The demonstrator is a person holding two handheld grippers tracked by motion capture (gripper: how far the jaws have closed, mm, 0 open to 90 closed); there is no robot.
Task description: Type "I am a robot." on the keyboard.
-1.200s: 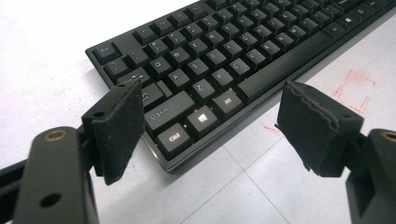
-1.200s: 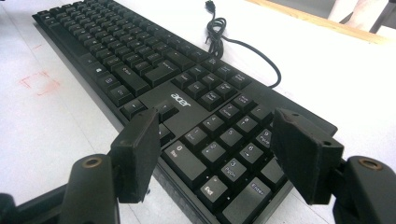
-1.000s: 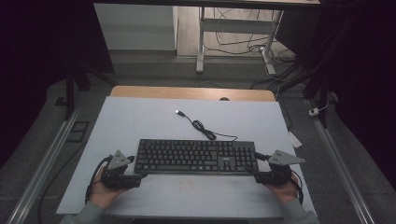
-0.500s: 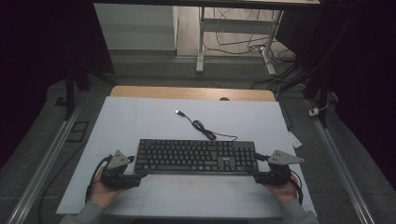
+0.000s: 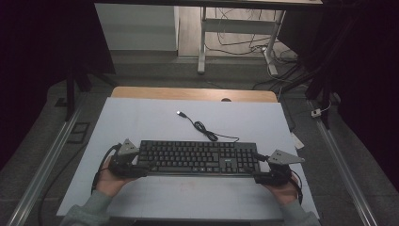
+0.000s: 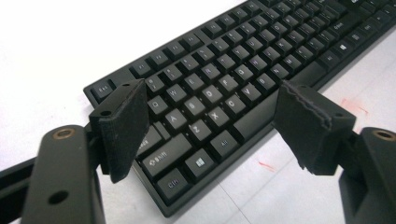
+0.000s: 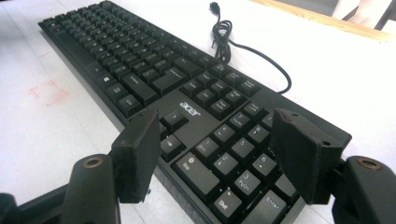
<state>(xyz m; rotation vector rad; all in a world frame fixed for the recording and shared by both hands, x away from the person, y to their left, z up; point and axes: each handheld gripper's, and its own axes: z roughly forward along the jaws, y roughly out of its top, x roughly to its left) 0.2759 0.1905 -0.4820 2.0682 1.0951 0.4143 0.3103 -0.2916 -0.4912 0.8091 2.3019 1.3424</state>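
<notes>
Keyboard position: the black keyboard (image 5: 200, 157) is laid flat on the white table sheet (image 5: 141, 117), in its near half, roughly centred between the sheet's left and right edges.
Long axis: the keyboard's length is set left to right, parallel to the sheet's near edge; the number pad is found at the right end, the Esc and Ctrl corner at the left end.
Facing: the keys are turned upward, and the spacebar row is placed toward the person.
Cable: the cable (image 5: 207, 132) is led from the keyboard's far edge in a small loop, and its plug (image 5: 179, 113) is left lying farther back on the sheet, apart from the keyboard.
Left gripper: the left gripper (image 6: 210, 116) is held at the keyboard's left end with its jaws spread wide apart; one jaw is seen over the Tab and Caps key area, the other over the sheet just past the near edge. Nothing is clamped between them.
Right gripper: the right gripper (image 7: 215, 149) is held at the right end, its jaws likewise spread, over the near right corner by the number pad. No grip is closed on the keyboard.
Open room: broad bare sheet is left behind the keyboard up to the wooden strip (image 5: 193, 94) at the far edge; a narrower band is left in front.
Side margins: bare sheet is left beyond both ends, less at the right, where the gripper is seen near the sheet's edge.
</notes>
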